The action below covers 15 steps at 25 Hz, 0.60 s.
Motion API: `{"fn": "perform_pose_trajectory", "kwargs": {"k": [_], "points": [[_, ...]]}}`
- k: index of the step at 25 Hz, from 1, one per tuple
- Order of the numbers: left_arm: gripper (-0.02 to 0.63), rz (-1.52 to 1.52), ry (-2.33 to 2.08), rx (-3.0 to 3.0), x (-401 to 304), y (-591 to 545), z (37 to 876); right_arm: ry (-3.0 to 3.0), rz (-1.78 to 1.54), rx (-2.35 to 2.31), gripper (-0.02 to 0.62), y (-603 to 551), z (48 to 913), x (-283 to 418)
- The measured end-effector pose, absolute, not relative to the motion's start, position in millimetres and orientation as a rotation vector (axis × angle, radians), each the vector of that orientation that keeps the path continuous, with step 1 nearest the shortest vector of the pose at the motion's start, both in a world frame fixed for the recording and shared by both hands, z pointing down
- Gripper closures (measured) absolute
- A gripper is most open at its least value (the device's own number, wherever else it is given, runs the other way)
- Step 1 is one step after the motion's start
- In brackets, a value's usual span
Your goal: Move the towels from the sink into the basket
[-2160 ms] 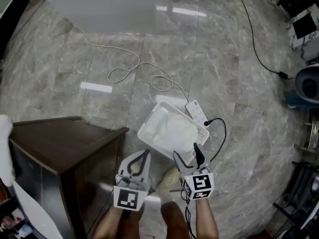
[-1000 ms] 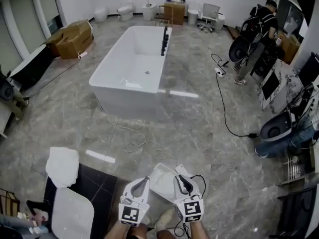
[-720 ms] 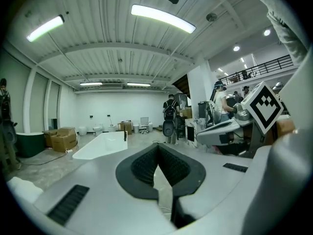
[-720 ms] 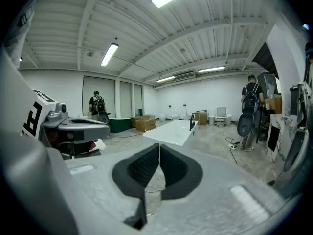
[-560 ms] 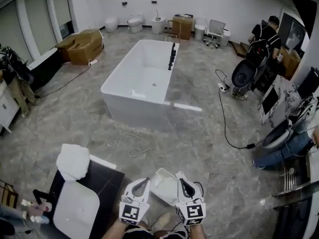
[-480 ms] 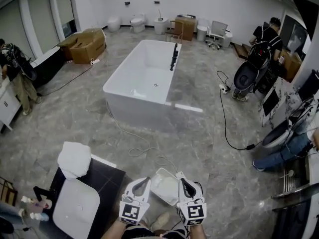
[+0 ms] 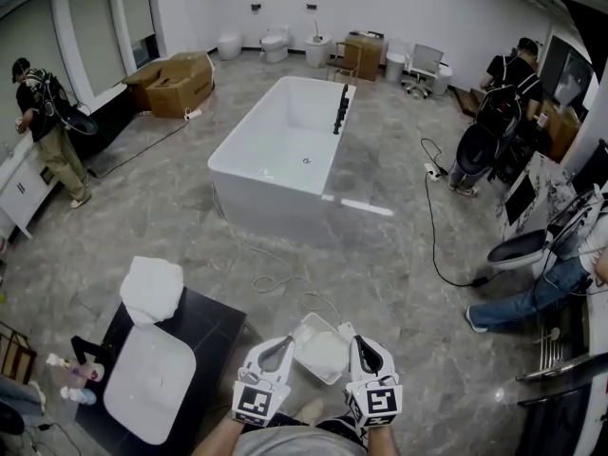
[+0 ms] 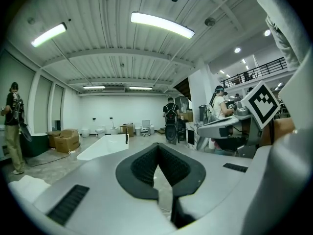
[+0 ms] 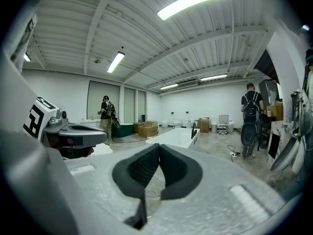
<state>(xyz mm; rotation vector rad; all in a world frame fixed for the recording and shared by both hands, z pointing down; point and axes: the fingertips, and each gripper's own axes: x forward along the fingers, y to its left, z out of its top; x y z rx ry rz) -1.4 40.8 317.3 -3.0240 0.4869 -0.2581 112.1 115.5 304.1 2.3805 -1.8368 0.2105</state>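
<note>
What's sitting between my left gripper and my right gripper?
A white rectangular plastic basket, between left gripper and right gripper; the head view shows it.

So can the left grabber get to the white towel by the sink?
Probably yes. The towel lies uncovered on the counter beside the sink, on the left gripper's side, nothing between them. Its shut jaws must open first.

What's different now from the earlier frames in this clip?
The head camera tilted up from the basket to the whole room. The right gripper closed its last bit, empty; the left gripper stayed shut. Unchanged: one towel in the basket, a second towel beside the sink.
</note>
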Motion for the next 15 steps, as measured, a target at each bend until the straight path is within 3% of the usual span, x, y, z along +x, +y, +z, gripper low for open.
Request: {"fn": "perform_pose_trajectory", "kwargs": {"k": [15], "points": [[0.598, -0.241, 0.521, -3.032, -3.0, 35.9, 313.8, -1.866, 0.206, 2.360, 0.594, 109.9, 304.5, 108.9]]}}
